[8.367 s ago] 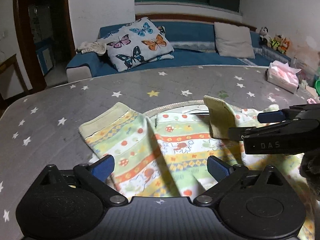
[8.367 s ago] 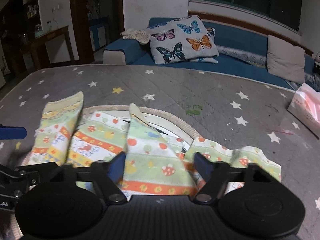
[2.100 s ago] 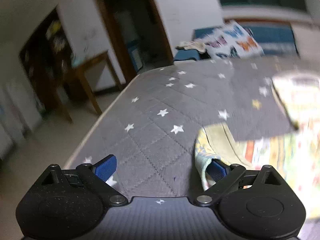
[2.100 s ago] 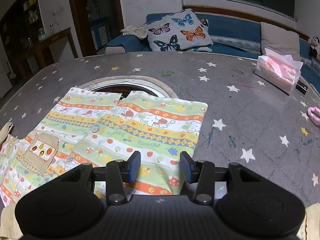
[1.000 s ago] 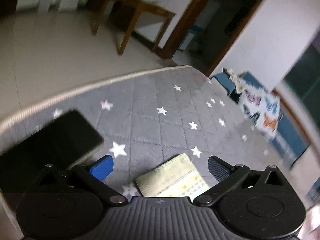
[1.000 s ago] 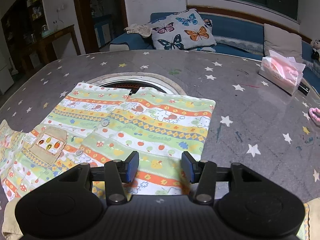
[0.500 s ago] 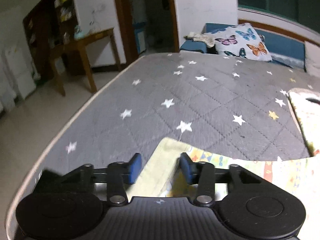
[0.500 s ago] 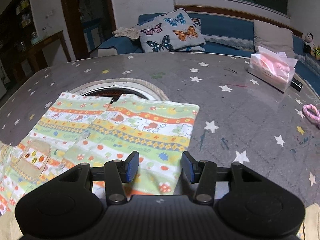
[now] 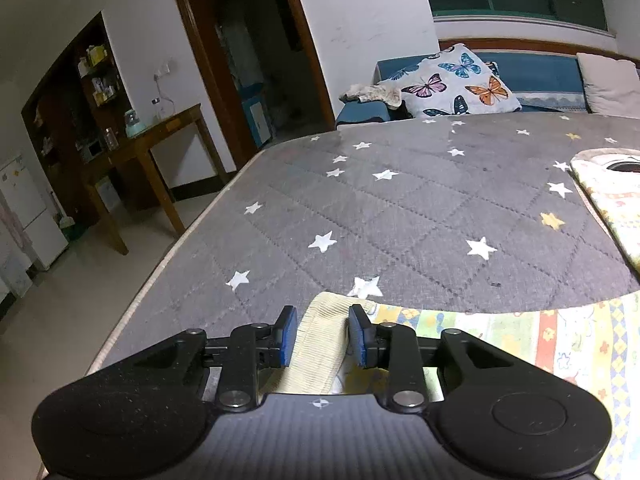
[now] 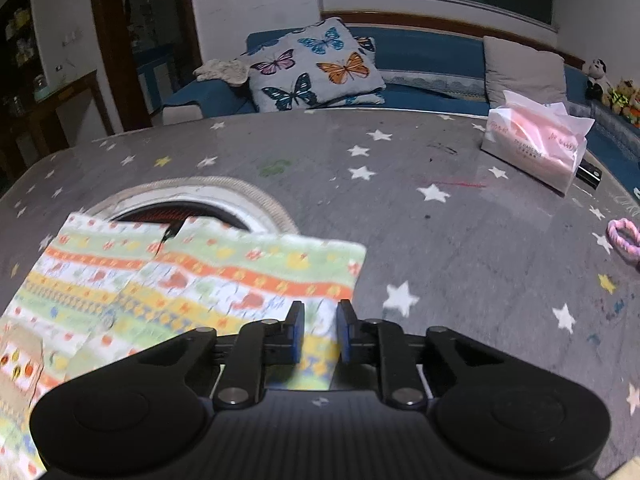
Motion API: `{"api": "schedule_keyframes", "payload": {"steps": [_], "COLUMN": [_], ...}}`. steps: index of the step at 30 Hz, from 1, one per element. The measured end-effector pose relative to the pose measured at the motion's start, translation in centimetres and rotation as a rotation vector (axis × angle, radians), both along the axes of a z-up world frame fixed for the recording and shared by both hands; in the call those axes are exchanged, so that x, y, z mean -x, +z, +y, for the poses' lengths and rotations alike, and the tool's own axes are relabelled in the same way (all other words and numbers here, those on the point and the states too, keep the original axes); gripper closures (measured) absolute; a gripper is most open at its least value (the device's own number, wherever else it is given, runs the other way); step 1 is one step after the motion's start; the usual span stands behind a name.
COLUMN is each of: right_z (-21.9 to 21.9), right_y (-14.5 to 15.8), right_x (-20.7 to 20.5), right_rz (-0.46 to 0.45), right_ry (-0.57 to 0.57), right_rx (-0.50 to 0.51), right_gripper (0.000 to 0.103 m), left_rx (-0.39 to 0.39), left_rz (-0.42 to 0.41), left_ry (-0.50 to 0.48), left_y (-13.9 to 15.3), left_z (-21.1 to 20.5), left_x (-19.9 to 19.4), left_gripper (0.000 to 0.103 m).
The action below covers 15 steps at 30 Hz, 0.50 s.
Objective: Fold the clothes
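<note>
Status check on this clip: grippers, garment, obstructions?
Left gripper closed on ribbed sleeve cuff. Right gripper narrowed over patterned shirt edge, grip unclear. Tissue pack and pink ring well clear.

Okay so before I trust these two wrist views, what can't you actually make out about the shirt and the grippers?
- Left wrist view: the left gripper straddles the ribbed cuff; its body hides whether the pads pinch it.
- Right wrist view: the right gripper sits over the striped shirt; contact with the cloth is unclear, and the print is motion-blurred.
- Both views: the shirt runs off the frame edges, so its full outline is cut off.
</note>
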State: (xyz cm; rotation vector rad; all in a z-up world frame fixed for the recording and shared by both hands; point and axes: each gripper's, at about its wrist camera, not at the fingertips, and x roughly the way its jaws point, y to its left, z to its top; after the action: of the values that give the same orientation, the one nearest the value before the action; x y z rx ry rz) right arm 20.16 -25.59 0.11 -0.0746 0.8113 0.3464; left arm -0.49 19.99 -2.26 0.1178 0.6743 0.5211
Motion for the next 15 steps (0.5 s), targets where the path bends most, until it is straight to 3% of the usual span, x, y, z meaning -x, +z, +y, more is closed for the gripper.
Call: {"api": "schedule_keyframes", "payload": {"steps": [9, 15], "right_z": [1.0, 1.0], "right_y": [-0.4, 1.0], "right_x": [-3.0, -2.3], "right_rz": [-0.035, -0.027], "right_ry": [0.004, 0.031], "right_rx": [0.057, 0.068], "right_gripper": [0.091, 0.088], "left_rx": [-0.019, 0.012], "left_rz": [-0.002, 0.005], "left_ry": [0.033, 0.043], "left_y": [0.1, 0.6], "left_z": [0.2, 0.5], "left_x": [0.0, 0.1], "left_gripper": [0.048, 0.046]}}
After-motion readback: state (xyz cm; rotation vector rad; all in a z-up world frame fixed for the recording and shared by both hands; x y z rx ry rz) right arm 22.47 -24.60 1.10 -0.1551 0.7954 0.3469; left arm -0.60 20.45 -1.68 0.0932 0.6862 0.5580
